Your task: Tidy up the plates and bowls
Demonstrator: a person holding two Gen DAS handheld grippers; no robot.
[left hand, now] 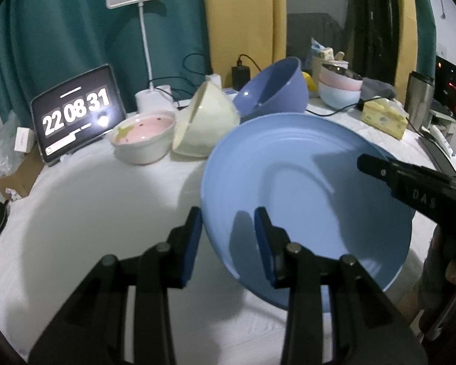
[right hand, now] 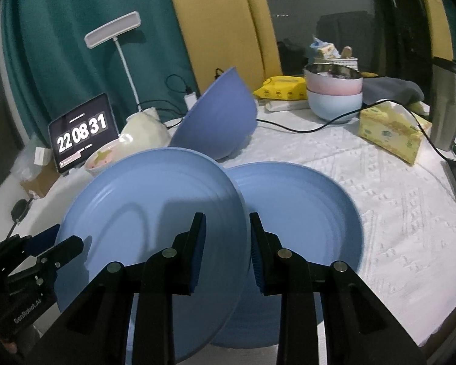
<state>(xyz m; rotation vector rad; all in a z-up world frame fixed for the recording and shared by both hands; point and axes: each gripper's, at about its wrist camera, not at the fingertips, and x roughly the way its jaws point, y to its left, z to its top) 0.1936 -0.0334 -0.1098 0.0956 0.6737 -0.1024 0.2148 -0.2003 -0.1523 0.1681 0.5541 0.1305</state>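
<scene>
The right hand-held gripper point(right hand: 226, 243) has its blue-padded jaws narrowed on the right rim of a tilted blue plate point(right hand: 149, 228), one pad on each face, so it appears to carry that edge. The left hand-held gripper point(left hand: 228, 237) straddles the opposite rim of the same plate point(left hand: 304, 206), and its pads look set against the edge too.

Just beyond and to the right of the right gripper, a second blue plate point(right hand: 304, 213) lies flat on the white-clothed counter point(right hand: 395, 213).

The step in hand is probably stacking. To do it well, level the held plate, centre it over the flat one, lower both rims together and release only once it rests. The tipped blue bowl point(right hand: 219, 115) ahead needs clearance.
</scene>
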